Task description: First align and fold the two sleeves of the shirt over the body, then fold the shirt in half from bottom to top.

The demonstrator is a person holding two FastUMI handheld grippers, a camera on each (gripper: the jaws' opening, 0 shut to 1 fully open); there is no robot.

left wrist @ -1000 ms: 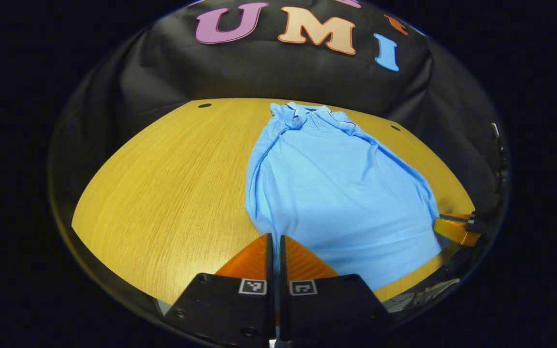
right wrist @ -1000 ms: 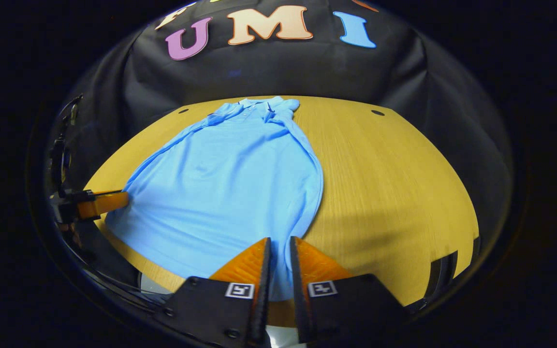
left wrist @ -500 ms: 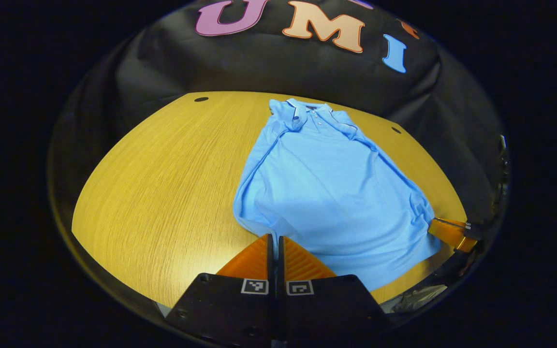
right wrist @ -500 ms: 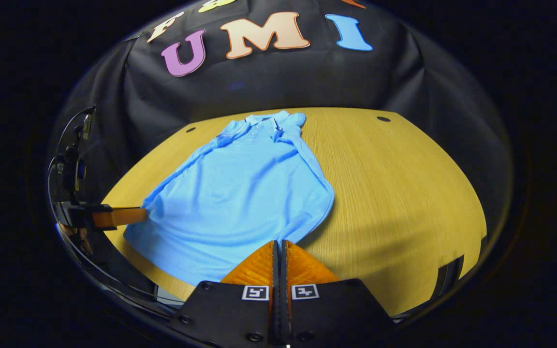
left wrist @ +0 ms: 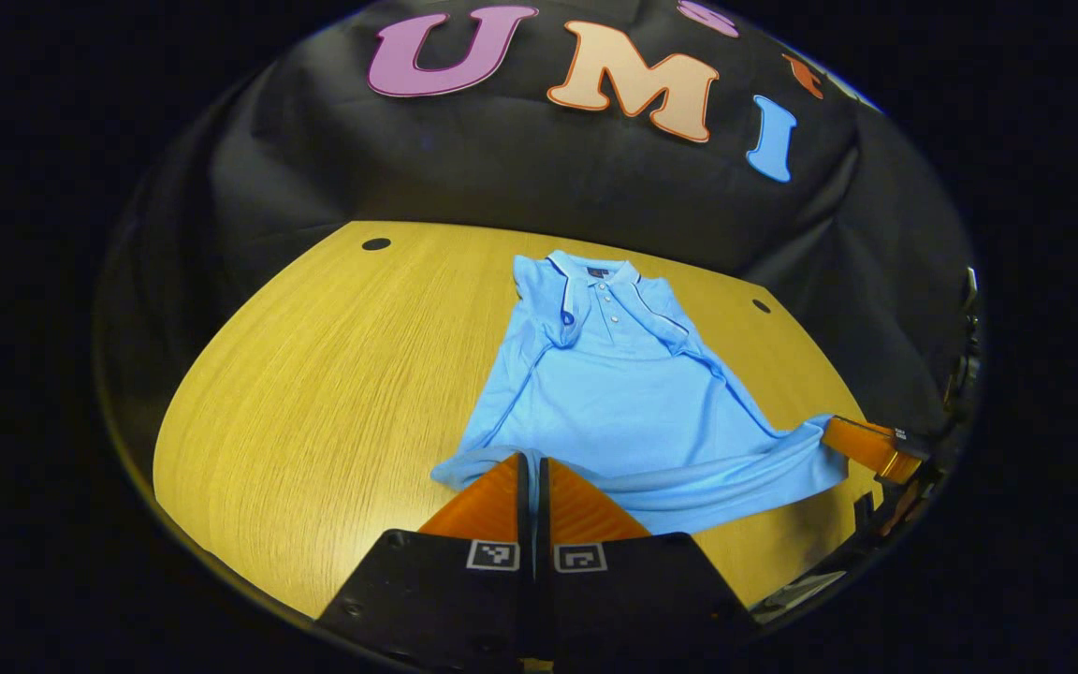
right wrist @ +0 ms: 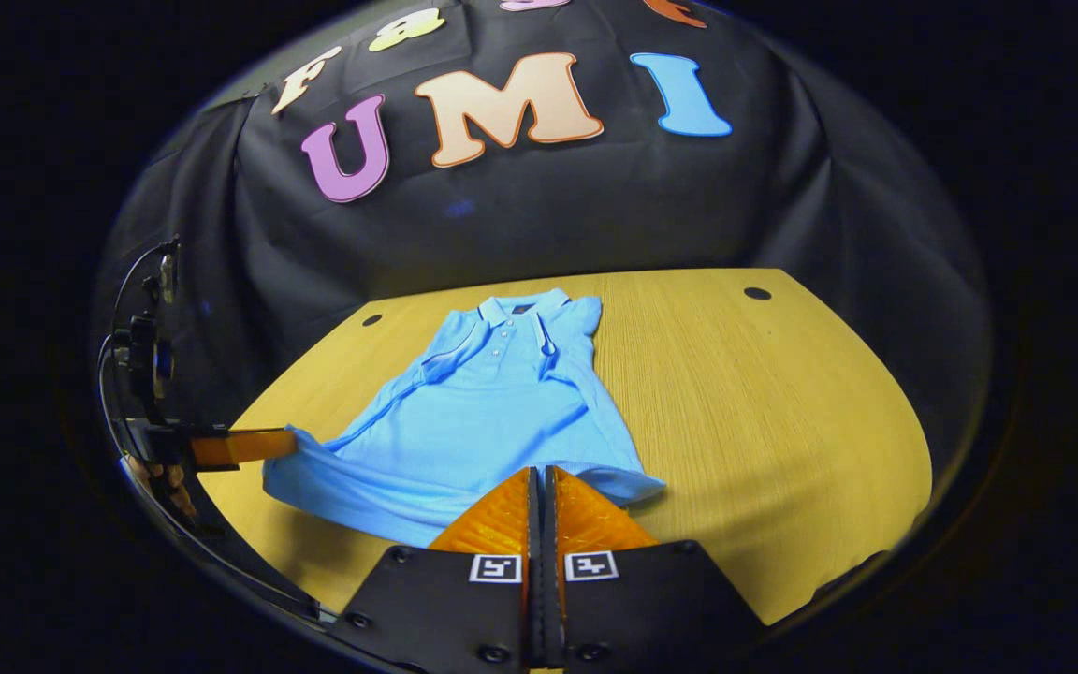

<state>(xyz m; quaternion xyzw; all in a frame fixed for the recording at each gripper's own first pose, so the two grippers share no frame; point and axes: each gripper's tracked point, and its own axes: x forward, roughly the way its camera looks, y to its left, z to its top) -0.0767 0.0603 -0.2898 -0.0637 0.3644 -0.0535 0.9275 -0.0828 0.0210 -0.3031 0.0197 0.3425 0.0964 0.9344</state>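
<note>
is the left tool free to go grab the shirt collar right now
Probably not: the left tool is shut on the shirt's hem, though the path to the collar looks unobstructed.

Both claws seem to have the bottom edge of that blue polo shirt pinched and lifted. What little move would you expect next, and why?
Probably carry the hem forward toward the collar. The left gripper and right gripper are each shut on a bottom corner of the blue polo shirt, the hem is raised off the wooden table, and the sleeves look already folded in, so the bottom-to-top fold seems under way.
</note>
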